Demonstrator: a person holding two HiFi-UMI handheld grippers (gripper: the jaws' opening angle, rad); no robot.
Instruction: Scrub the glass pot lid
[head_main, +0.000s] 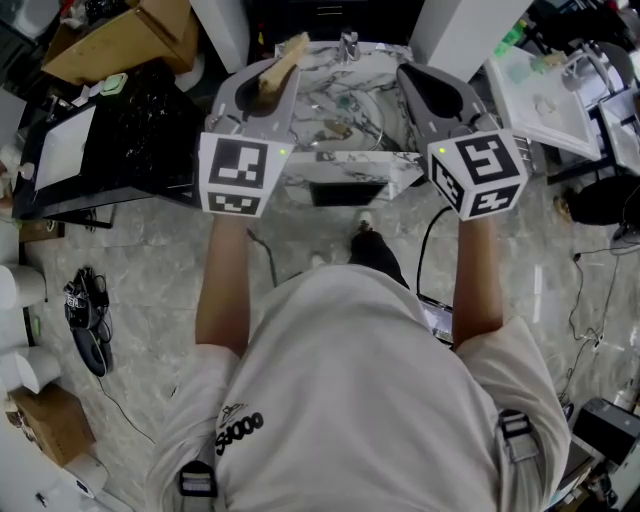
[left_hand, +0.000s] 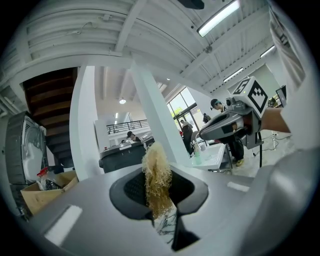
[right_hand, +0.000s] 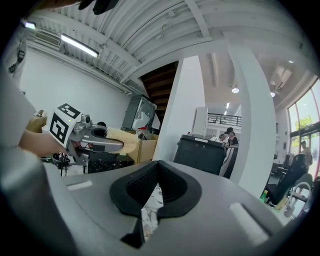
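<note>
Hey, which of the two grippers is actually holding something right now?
The left gripper: a tan, fibrous scrubber stands clamped between its jaws. The right gripper has nothing between its jaws.

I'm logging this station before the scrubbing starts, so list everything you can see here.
marble counter: one, white with grey veins, ahead of the person, sink basin in it
faucet: one, metal, counter's far edge
scrubber: one, yellowish, fibrous, between the left gripper's jaws
cardboard boxes: two, brown, one top left, one on the floor bottom left
black unit: one, left of the counter
white board: one, on the black unit
shoes: one pair, black, floor at left
sink stand: one, white, at right
left gripper: grey, shut on the scrubber
right gripper: grey, jaws together, empty
T-shirt: white, on the person
</note>
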